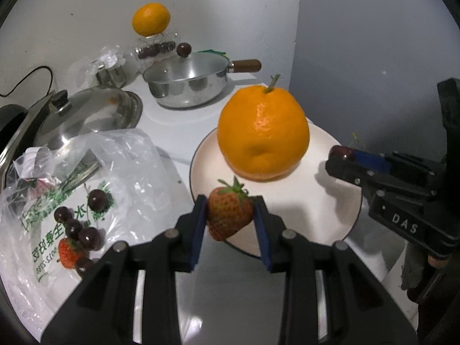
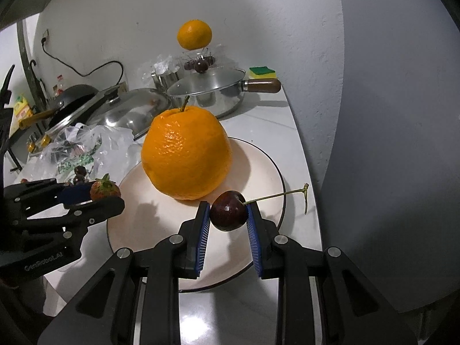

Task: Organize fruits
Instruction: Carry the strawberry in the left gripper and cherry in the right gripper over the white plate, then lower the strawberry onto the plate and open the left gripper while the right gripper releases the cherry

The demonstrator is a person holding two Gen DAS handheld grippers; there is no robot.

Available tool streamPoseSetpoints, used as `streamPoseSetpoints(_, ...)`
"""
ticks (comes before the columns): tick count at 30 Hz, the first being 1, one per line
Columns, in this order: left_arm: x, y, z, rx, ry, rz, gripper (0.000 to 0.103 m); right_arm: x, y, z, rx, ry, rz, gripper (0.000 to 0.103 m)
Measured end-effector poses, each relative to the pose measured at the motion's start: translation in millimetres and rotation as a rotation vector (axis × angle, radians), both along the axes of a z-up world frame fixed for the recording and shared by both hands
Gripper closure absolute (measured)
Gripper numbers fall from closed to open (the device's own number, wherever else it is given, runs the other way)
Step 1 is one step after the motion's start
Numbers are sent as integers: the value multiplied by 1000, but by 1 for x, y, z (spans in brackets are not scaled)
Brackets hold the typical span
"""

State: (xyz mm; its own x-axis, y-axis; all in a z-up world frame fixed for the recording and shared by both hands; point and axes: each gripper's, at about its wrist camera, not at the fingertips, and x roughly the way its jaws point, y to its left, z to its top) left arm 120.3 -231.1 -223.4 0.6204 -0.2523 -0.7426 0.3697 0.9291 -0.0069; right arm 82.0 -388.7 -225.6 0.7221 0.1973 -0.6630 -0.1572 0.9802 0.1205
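Left gripper (image 1: 230,215) jaws clench a strawberry (image 1: 228,215) — right gripper (image 2: 228,215) (blue-padded) a cherry (image 2: 228,214).

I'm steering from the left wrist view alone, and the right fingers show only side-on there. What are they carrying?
Observer: The right gripper is shut on a dark cherry.
Operator: Any stem on it?
Observer: Yes, a long stem points off to the right, and in this picture its end passes the plate rim.
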Motion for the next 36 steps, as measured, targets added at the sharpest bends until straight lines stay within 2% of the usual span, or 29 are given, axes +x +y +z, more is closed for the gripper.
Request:
streamPoseSetpoints(7, 13, -3, -9, -2, 21, -1, 70, 9, 9, -4, -23, 11, 33, 75)
streamPoseSetpoints(26, 17, -5, -11, -13, 27, -25, 68, 19, 11, -13, -30, 43, -9, 75)
streamPoseSetpoints(31, 10, -2, -7, -20, 14, -25, 68, 16, 11, -10, -32, 37, -20, 63)
streamPoseSetpoints(36, 4, 1, 0, -26, -1, -17, 65, 11, 15, -5, -45, 28, -23, 63)
